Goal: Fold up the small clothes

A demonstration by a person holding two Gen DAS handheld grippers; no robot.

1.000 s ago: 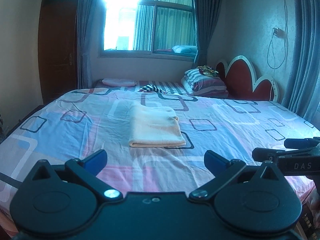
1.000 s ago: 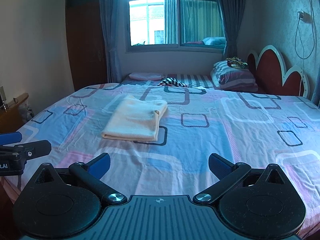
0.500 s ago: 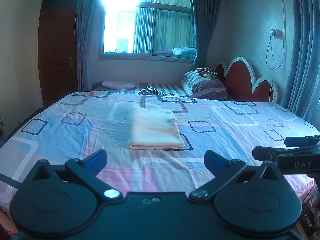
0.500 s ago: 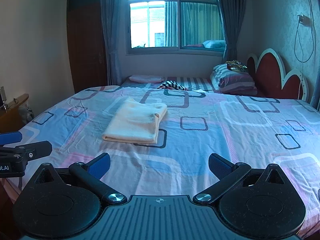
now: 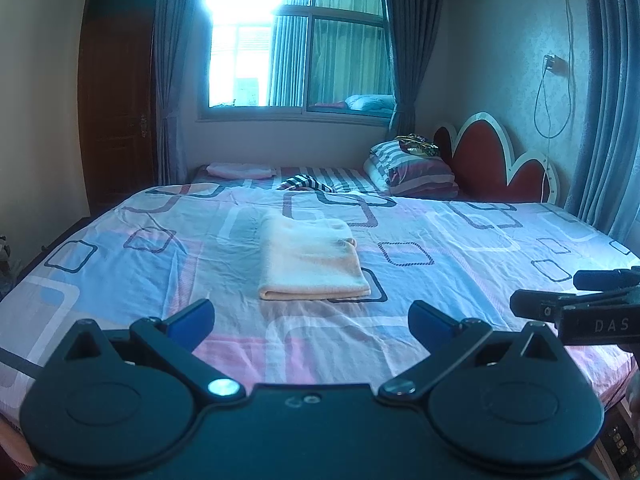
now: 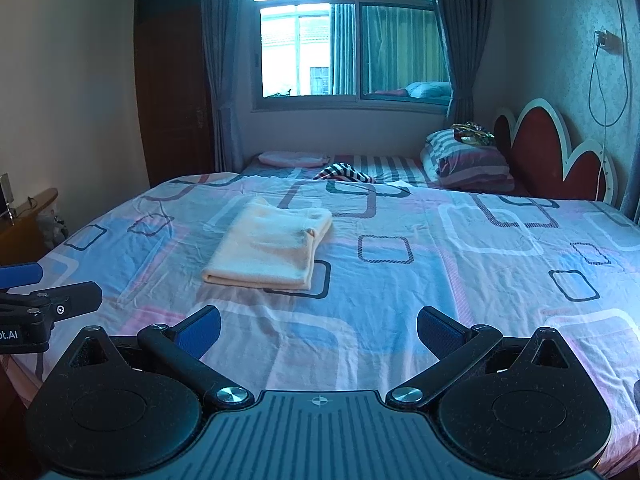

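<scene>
- Cream garment (image 5: 310,262) is seen lying on the middle of the bed (image 5: 460,240), already folded into a thick rectangle, with its rounded fold edge turned toward the cameras.
- From the right wrist view the same piece (image 6: 270,250) is shown with its layers stacked evenly; no loose sleeve or corner is noticed.
- It is judged that the folding of this piece is finished, or almost finished, and that the step in hand is the pause after the release.
- Left gripper (image 5: 310,322) is held above the near edge of the bed, its jaws spread wide, nothing between them, well apart from the garment.
- Right gripper (image 6: 318,330) is held in the same manner, spread and holding nothing.
- A striped cloth (image 5: 306,183) is seen far behind, near the striped pillows (image 5: 412,168); whether it is the next piece cannot be told.
- For the next move, a long reach forward over the sheet would probably be needed, and a loose edge must be found before the jaws are closed.
</scene>
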